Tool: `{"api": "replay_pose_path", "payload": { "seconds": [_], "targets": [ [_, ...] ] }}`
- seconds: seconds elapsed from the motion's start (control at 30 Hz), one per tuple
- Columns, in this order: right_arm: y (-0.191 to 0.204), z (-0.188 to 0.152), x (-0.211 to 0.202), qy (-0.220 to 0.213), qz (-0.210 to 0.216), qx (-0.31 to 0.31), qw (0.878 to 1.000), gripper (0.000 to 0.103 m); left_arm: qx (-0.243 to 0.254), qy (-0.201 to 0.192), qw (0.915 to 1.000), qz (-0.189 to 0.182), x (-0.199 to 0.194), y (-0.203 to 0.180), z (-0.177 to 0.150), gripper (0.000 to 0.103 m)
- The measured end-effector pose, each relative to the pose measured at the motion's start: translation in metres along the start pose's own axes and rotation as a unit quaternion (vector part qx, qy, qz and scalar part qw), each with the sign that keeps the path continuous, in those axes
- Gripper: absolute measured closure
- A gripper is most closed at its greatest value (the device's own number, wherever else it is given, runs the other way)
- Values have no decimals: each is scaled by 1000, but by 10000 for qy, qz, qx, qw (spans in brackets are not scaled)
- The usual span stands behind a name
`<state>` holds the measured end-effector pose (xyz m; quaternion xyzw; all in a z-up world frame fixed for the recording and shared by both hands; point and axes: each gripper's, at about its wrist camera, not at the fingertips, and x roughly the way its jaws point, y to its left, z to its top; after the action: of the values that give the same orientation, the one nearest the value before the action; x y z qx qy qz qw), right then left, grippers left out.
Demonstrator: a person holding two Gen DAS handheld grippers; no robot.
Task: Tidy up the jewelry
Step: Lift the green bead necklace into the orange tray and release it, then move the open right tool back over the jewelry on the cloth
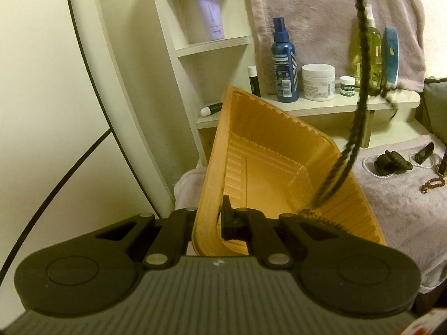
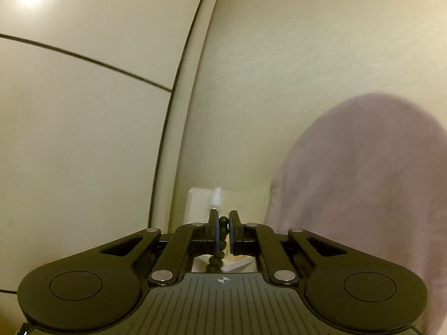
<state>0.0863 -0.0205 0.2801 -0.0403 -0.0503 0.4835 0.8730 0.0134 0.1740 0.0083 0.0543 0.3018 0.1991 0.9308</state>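
The left gripper [image 1: 207, 222] has its fingers [image 1: 229, 222] pinching the near wall of an orange ribbed tray [image 1: 268, 167], holding it tipped up on edge above the pink-towelled surface [image 1: 396, 209]. A dark bead necklace [image 1: 360, 55] hangs from the top of the left view down into the tray, its lower end coiled against the tray floor just beside the gripper; motion blur smears the strand. In the right view, the right gripper [image 2: 223, 230] points up at a cream wall, its fingers [image 2: 213, 229] pressed on the same dark beads, a few of which show between the pads.

More jewelry lies on the towel at the right: a white pearl strand [image 1: 371, 167], a dark lumpy piece [image 1: 391, 162] and a brown bead bracelet [image 1: 433, 184], partly cut by the frame edge. On the shelf [image 1: 321, 106] behind stand a blue spray bottle [image 1: 283, 64], a white jar [image 1: 318, 82], a small green-labelled jar [image 1: 347, 85], a yellow bottle [image 1: 368, 53] and a lip balm tube [image 1: 253, 81]; their label writing is too small to read. A lilac tube [image 1: 209, 11] sits higher up, its print also illegible.
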Motion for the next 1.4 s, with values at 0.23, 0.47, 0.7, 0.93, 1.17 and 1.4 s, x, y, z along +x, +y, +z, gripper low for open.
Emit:
{"api": "replay_pose_path", "payload": {
  "seconds": [0.23, 0.47, 0.7, 0.93, 1.17, 1.4],
  "targets": [
    [0, -69, 36, 1023, 270, 638, 9923, 96, -43, 14, 10000, -13, 1, 2, 0, 99],
    [0, -150, 57, 2061, 477, 1245, 9694, 96, -64, 27, 10000, -22, 1, 2, -1, 99],
    [-1, -221, 68, 2884, 600, 1751, 9394, 96, -61, 38, 10000, -27, 2, 2, 1, 99],
    [-1, -258, 62, 3227, 636, 2149, 9196, 95, -49, 43, 10000, -23, 2, 2, 1, 99],
    [-27, -253, 30, 2800, 166, 2512, 9264, 35, -42, 56, 10000, -28, 2, 3, 1, 99],
    [-62, -267, -40, 2607, -920, 2664, 9234, 35, -48, 65, 10000, -20, 3, 3, 0, 98]
  ]
}}
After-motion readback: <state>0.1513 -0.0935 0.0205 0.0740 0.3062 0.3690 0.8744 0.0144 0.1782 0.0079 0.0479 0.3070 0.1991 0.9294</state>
